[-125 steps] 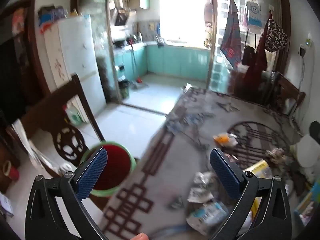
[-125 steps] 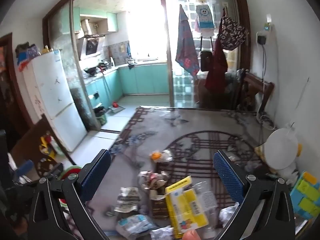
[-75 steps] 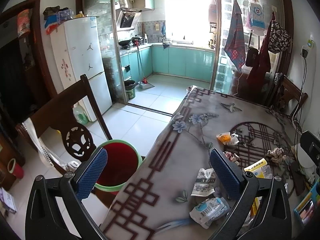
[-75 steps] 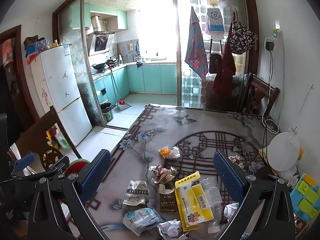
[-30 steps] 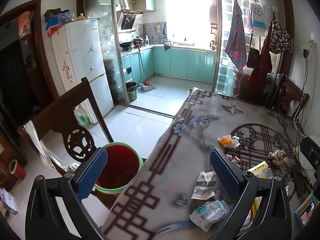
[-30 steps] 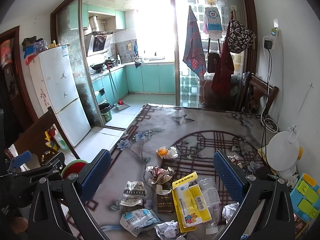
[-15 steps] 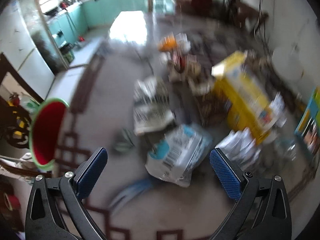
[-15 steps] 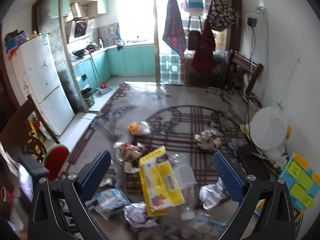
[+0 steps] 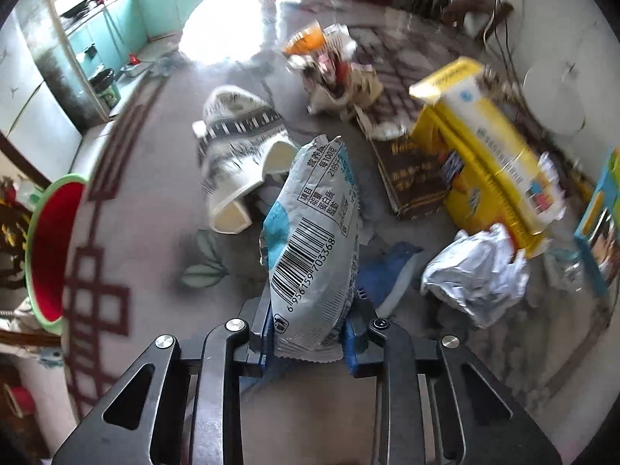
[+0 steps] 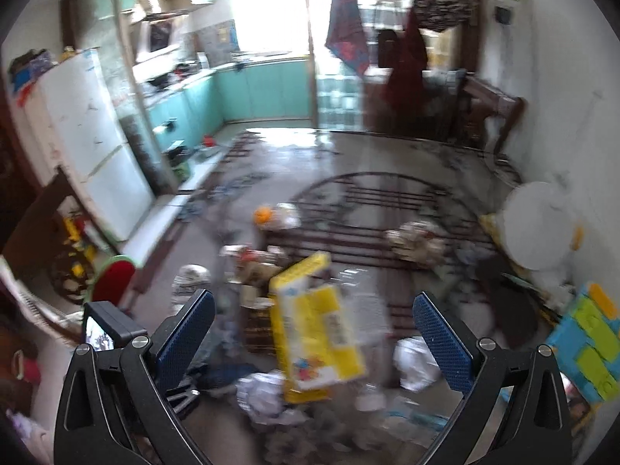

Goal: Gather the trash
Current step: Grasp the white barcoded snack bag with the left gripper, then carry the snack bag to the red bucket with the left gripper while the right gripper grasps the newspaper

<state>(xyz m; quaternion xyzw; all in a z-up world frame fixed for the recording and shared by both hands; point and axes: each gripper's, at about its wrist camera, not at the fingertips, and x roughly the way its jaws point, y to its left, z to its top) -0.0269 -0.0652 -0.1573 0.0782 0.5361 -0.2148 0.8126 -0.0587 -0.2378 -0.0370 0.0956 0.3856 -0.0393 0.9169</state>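
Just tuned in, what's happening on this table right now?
A person is clearing litter off the patterned table with two handheld grippers. The left gripper is closing on a silver-and-blue snack wrapper, which stands up between its fingers. The right gripper hangs open above the yellow carton, holding nothing. Other scraps lie around. The red bucket sits past the table's left edge.

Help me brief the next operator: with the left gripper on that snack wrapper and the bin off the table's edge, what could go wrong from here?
1. The left gripper, jaws closing, pinches only the bottom edge of the silver snack wrapper; the slick foil could slip out.
2. The red bin sits beyond the table edge; a short drop would land on the floor.
3. The open right gripper hovers over the yellow box, which lies among other litter and could scatter it.
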